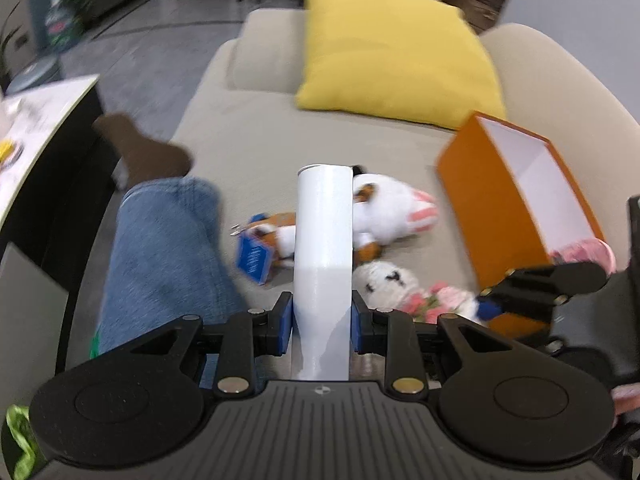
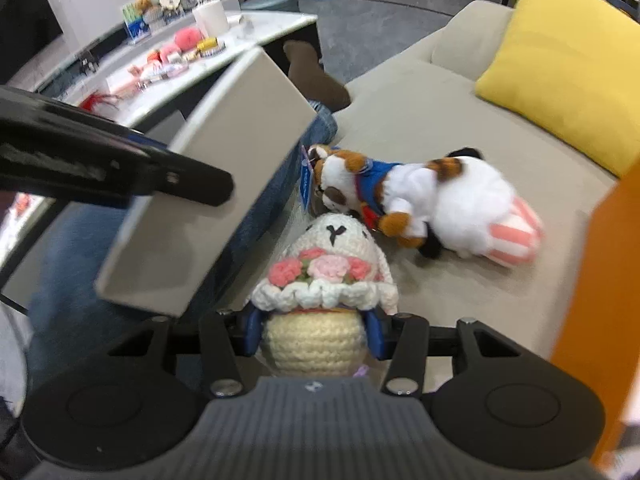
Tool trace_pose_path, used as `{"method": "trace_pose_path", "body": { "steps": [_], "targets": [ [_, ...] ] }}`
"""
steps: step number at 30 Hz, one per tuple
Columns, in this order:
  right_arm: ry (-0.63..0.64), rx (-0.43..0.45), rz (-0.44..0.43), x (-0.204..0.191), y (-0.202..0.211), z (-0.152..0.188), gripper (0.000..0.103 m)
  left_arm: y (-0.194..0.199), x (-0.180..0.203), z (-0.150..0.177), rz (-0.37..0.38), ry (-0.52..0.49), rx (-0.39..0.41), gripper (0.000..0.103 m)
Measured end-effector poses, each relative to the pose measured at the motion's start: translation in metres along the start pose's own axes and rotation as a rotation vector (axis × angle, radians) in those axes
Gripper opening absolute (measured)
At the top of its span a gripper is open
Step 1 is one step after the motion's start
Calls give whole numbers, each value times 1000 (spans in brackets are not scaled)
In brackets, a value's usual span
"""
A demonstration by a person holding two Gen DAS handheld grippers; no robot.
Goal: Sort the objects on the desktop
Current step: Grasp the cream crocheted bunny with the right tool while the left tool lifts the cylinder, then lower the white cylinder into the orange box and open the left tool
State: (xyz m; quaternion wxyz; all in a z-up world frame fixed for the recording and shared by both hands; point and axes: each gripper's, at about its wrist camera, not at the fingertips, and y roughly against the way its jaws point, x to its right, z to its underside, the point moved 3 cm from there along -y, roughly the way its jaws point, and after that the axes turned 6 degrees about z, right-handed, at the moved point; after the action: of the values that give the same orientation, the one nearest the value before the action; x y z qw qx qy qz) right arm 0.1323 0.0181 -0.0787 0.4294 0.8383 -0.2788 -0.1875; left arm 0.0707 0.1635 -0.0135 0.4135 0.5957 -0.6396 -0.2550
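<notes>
Left hand-held gripper (image 1: 322, 316) clamped on white box (image 1: 324, 248); right hand-held gripper (image 2: 314, 334) around crochet doll (image 2: 320, 300), pads apparently touching. Best to squeeze doll's firm base, then lift straight toward orange box (image 1: 496, 216) at right.

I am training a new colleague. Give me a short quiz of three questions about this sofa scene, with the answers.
1. True or false: the orange box stands open and is white inside.
2. What does the left gripper hold? A) white flat box B) yellow cushion C) plush cat
3. Fill in: the crochet bunny sits between the jaws of the ____ gripper.

Key: 1 true; 2 A; 3 right gripper.
</notes>
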Motion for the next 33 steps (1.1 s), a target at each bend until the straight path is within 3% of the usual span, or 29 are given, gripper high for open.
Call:
{"method": "trace_pose_path", "body": {
  "steps": [8, 13, 17, 24, 33],
  "targets": [
    [-119, 177, 98, 50, 112, 28, 51, 16, 79, -23, 60, -195, 50, 32],
    [-200, 291, 184, 91, 177, 37, 51, 21, 145, -45, 96, -388, 93, 32],
    [-251, 329, 309, 122, 215, 54, 51, 11, 204, -59, 95, -575, 117, 32],
    [-383, 314, 458, 185, 246, 84, 51, -34, 289, -66, 94, -895, 73, 32],
    [-471, 310, 479, 237, 246, 89, 51, -117, 327, -48, 6, -1220, -19, 32]
  ]
}}
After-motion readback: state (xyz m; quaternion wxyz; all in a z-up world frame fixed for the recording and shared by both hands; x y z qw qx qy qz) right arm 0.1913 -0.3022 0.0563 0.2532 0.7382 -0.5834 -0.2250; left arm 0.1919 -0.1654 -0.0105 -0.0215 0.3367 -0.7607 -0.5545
